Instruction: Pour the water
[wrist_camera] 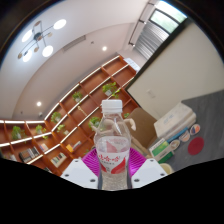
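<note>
- Mostly one view to go on, the gripper view: a clear plastic water bottle [113,148] with a white cap and a pink label stands upright between the two fingers, seen from low with ceiling and shelves behind it.
- Gripper [113,172] state: the purple pads [92,162] show close on both sides of the bottle at label height, at 9 and 3 o'clock of it. Looks clenched on the bottle, both fingers pressing the label band; no gap visible at either side.
- Bottle position: dead centre ahead of the camera, cap toward 12 o'clock, base hidden below between the fingertips. Whether it rests on anything, cannot tell.
- Risk 1: cap looks on. Tilting to pour with it closed gives no water; the cap has to come off first, I judge.
- Risk 2: thin plastic wall, so a hard squeeze may buckle it and push water out once open.
- Risk 3: smooth label, weight above the grip. A fast tilt could let the bottle twist or slip between the pads.
- Risk 4: no cup or receiving vessel in view, so the pour target is unknown and may be missed.
- Background: wooden shelves [75,110] with plants at 10 o'clock, ceiling lamp [40,40] at 11, boxes [175,130] at 3.
</note>
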